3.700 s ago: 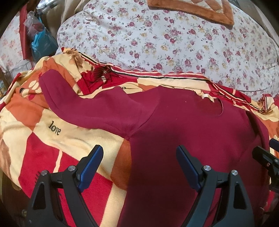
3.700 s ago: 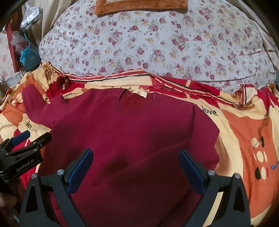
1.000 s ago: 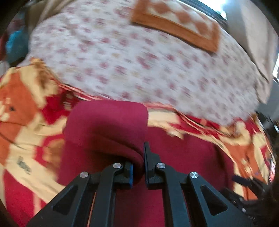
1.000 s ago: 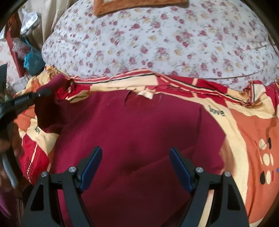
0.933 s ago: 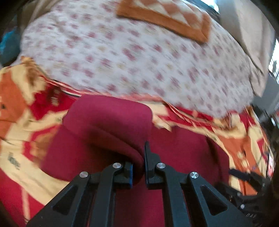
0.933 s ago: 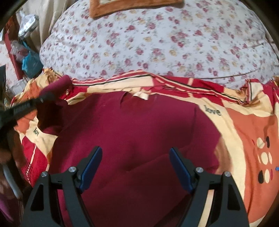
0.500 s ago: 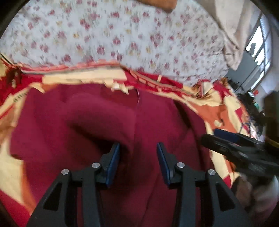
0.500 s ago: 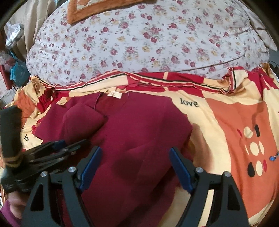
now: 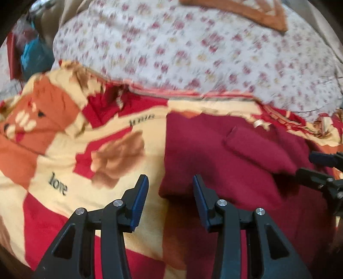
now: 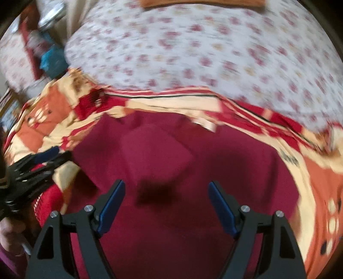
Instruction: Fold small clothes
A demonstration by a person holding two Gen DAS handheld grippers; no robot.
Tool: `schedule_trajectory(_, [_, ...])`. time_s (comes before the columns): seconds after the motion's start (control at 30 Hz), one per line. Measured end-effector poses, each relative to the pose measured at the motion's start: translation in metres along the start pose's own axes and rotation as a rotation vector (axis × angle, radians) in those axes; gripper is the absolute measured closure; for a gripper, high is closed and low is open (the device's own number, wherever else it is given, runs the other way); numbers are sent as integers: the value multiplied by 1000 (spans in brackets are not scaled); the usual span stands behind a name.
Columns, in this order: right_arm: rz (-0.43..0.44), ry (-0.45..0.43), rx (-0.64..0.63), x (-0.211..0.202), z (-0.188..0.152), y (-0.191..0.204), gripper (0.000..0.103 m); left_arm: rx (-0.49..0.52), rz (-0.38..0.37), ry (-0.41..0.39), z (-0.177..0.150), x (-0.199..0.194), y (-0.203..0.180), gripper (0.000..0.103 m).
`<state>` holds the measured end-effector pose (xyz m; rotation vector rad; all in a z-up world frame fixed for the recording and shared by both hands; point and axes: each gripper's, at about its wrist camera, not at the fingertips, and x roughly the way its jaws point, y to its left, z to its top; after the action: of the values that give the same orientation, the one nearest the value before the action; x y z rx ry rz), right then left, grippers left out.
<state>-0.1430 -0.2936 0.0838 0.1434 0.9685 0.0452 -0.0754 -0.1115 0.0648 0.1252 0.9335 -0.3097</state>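
A dark red sweater (image 9: 216, 154) lies on a patterned red, orange and cream blanket (image 9: 70, 163), its left sleeve (image 9: 257, 148) folded over the body. It also shows in the right wrist view (image 10: 171, 163), with the folded sleeve (image 10: 156, 152) at centre. My left gripper (image 9: 170, 188) is open and empty over the sweater's left edge. My right gripper (image 10: 166, 195) is open and empty above the sweater's middle. The right gripper (image 9: 323, 169) shows at the right of the left view, and the left gripper (image 10: 38, 163) at the left of the right view.
A large floral quilt (image 9: 193, 53) is heaped behind the blanket, with an orange cushion (image 9: 246, 10) on top. Blue and red clutter (image 10: 49, 58) sits at the far left. The views are motion-blurred.
My left gripper carried the sleeve across the sweater, let it go and opened, then drew back left to the sweater's edge. My right gripper stayed open and shifted over the sweater.
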Motion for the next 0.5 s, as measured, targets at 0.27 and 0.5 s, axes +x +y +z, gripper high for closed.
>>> schedule_trajectory(0.27, [78,36,106,36,5,-30,85,2,-11,20,-11,10,-11,82])
schedule_trajectory(0.5, [58,-76,271,-10,-29,-94,83,7,-16,22,-13,9,-26,82])
